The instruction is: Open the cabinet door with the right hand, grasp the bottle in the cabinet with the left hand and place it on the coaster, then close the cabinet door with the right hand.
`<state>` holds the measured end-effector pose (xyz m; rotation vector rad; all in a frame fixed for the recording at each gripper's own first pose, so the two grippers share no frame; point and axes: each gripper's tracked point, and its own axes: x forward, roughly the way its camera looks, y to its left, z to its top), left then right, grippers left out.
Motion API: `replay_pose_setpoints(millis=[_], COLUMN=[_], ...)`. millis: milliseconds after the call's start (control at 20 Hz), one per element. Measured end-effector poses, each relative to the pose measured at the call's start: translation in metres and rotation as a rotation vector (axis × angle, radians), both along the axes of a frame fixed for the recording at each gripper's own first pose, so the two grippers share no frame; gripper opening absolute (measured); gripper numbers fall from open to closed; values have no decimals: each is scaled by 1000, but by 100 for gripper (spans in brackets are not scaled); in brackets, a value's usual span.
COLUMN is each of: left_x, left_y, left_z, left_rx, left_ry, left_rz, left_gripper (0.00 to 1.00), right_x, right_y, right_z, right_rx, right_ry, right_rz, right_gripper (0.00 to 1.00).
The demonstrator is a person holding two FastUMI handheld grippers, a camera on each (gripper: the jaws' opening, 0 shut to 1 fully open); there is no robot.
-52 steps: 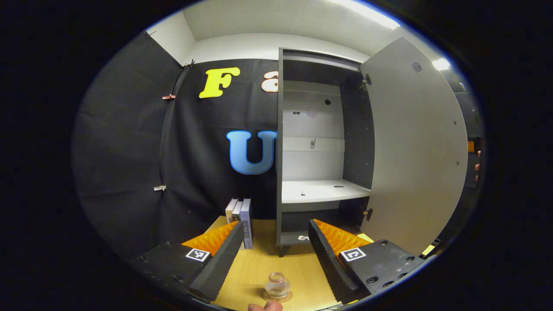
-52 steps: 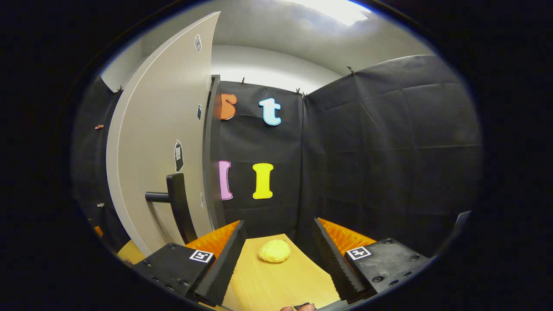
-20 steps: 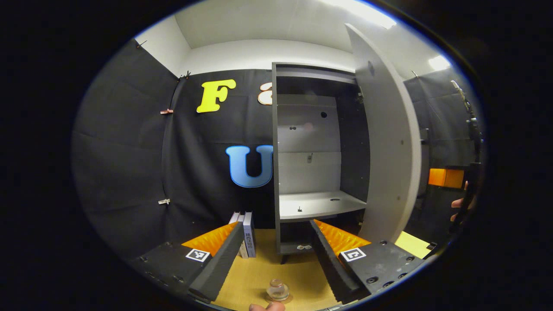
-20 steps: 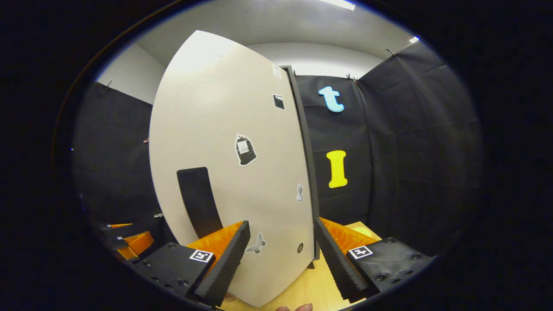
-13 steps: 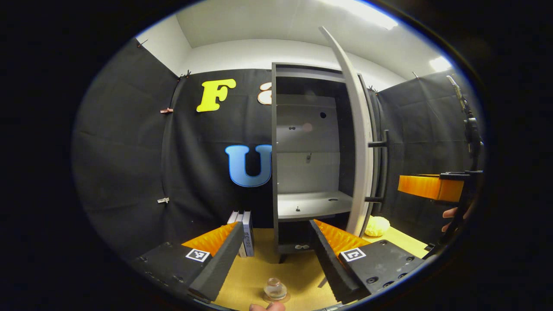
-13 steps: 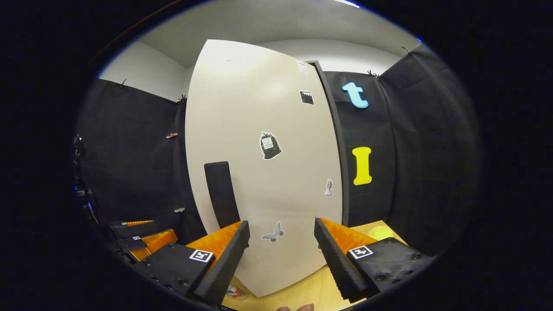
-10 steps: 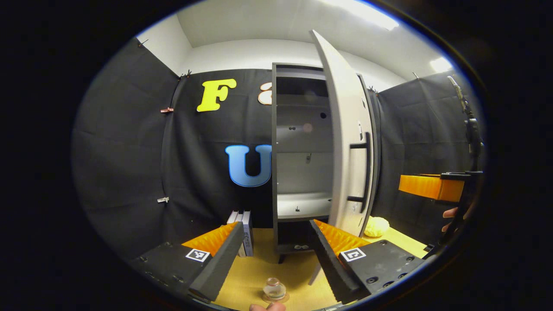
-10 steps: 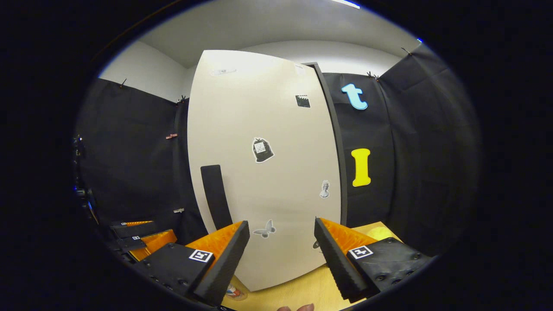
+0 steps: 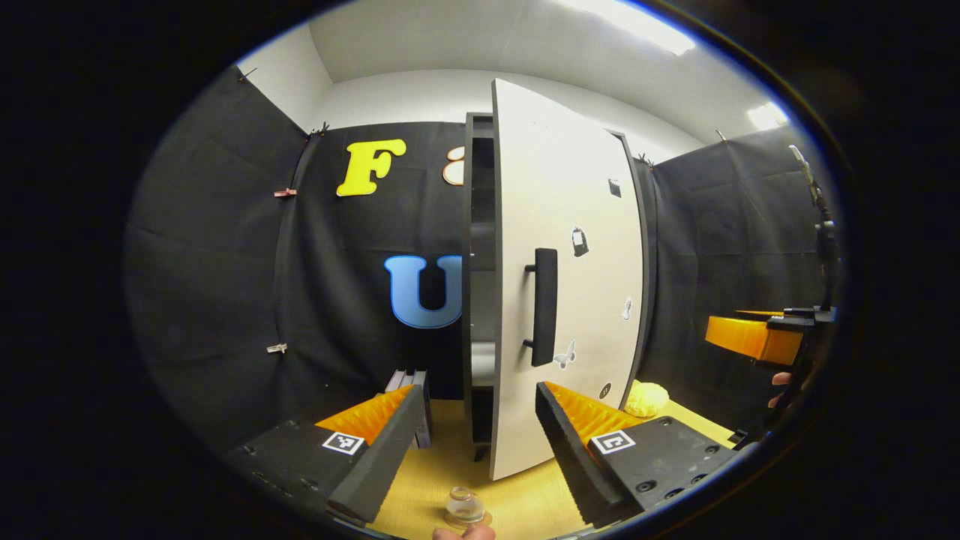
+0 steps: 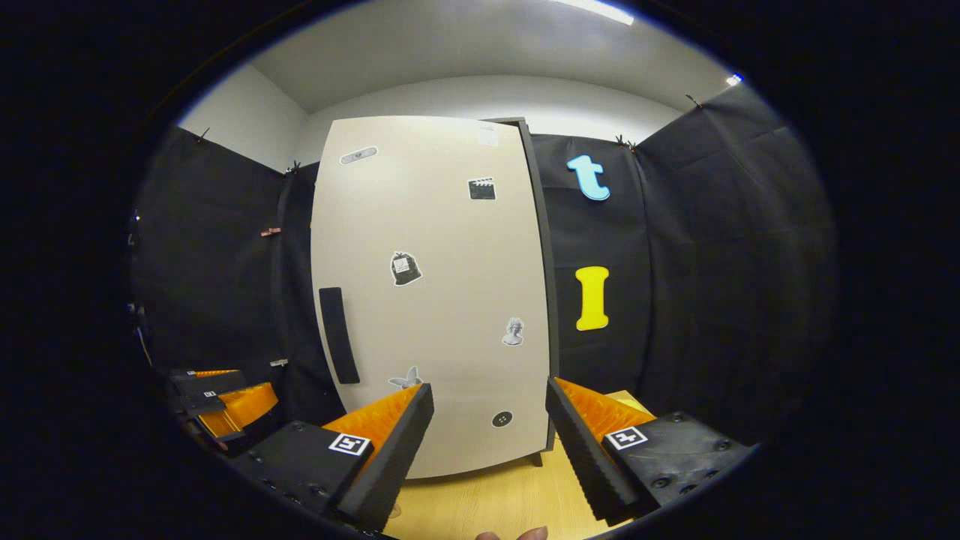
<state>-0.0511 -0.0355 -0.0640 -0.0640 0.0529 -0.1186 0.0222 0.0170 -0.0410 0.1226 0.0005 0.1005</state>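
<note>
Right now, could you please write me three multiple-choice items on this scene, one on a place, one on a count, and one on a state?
1. Where is the bottle?
A. on the cabinet shelf
B. on the coaster on the table
C. held in the left tongs

2. How many handles does the door have?
A. one
B. two
C. three

3. How does the door stand?
A. wide open
B. taken off
C. nearly shut, a gap left at its free edge

Answers: 1 B, the bottle stands on the coaster before the left tongs. 2 A, one dark handle shows. 3 C, a dark gap shows beside the door.
</note>
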Motion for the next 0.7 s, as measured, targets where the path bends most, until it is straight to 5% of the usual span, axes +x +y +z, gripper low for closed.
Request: replay_pose_setpoints(millis=[700], left_x=[5], left_y=[-14], left_z=[25], left_rx=[7], left_ry=[-54], left_rz=[15], left_gripper=[94], right_x=[-7], right_y=[-30], right_z=[-7], right_rx=[-43], right_ry=[15], right_rz=[-98], right_gripper=[98])
